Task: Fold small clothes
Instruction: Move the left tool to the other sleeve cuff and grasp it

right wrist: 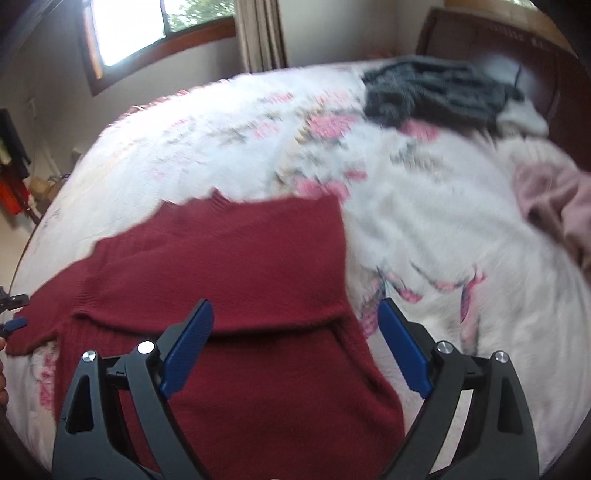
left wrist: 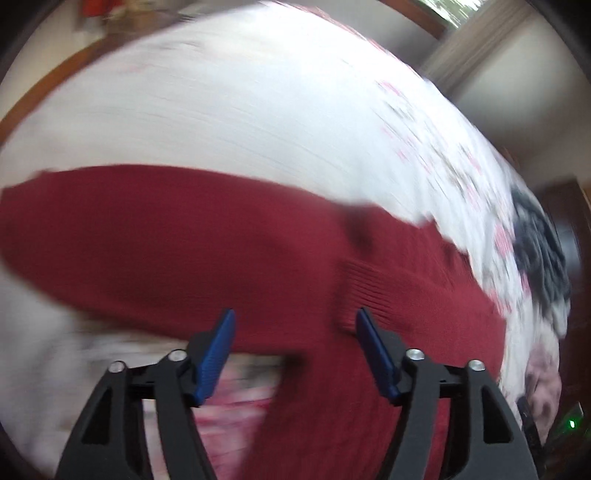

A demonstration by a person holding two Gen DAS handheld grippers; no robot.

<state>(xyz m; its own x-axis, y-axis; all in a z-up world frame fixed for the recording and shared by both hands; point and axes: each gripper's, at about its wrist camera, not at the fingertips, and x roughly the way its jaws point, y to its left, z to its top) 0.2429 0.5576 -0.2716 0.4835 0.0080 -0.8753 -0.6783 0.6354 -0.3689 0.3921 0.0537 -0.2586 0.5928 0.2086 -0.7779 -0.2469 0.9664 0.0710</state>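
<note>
Dark red knit sweater (right wrist: pixel 229 266) spread on the bed's white, pink-flowered cover (right wrist: pixel 424 229), partly folded: upper part doubled over the lower, fold edge running crosswise just ahead of the right hand-held gripper (right wrist: pixel 295 325). Right hand-held gripper released, blue pads (right wrist: pixel 188 343) spread wide and apart from the knit, hovering above the folded edge with nothing between them. Left hand-held gripper (left wrist: pixel 295 332) likewise released, pads parted, empty, poised just over a ribbed cuff or hem (left wrist: pixel 373 291) of the same sweater; touching or not, cannot tell through the motion blur. From the right wrist view, tip of the left hand-held gripper visible at the far left edge, beside the sweater's sleeve end. Dark grey garment (right wrist: pixel 436 92) heaped near the far end of the bed by the dark wooden headboard (right wrist: pixel 480 40); a pale pink garment (right wrist: pixel 554 206) bunched at the right side, well apart from the sweater. Window (right wrist: pixel 147 26) with a brown frame and a curtain (right wrist: pixel 258 33) beyond the bed.
</note>
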